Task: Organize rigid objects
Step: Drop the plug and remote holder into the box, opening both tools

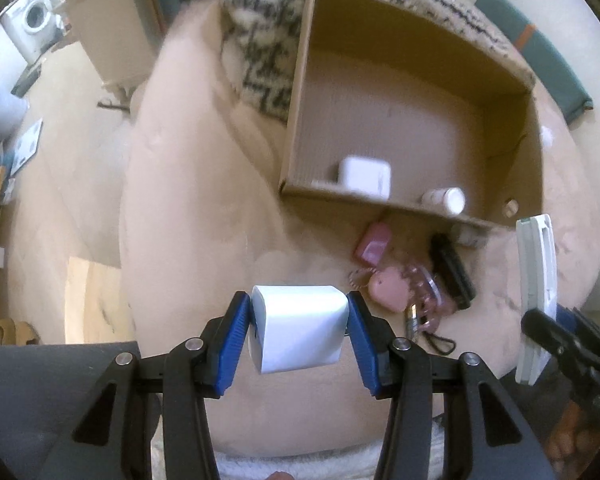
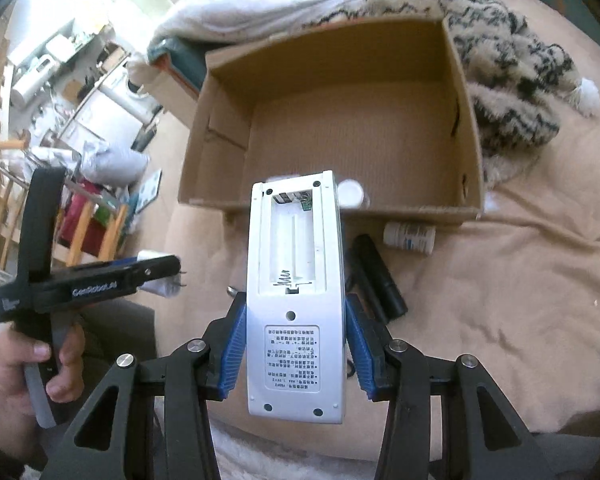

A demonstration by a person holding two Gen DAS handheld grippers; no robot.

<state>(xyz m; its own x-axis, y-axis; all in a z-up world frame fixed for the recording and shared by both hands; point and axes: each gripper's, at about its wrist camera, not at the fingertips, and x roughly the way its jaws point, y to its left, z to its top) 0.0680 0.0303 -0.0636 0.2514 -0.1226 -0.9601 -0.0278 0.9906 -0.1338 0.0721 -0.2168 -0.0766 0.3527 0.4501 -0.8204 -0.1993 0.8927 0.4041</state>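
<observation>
Beige blanket [image 2: 520, 280] under cardboard box [image 2: 332, 60]

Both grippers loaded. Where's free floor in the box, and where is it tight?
The cardboard box is mostly bare: its far half and the middle, between the side walls, hold nothing. Only the near wall is taken, by a white adapter and a white bottle. Outside that wall, pink cases and a black case crowd the blanket.
</observation>
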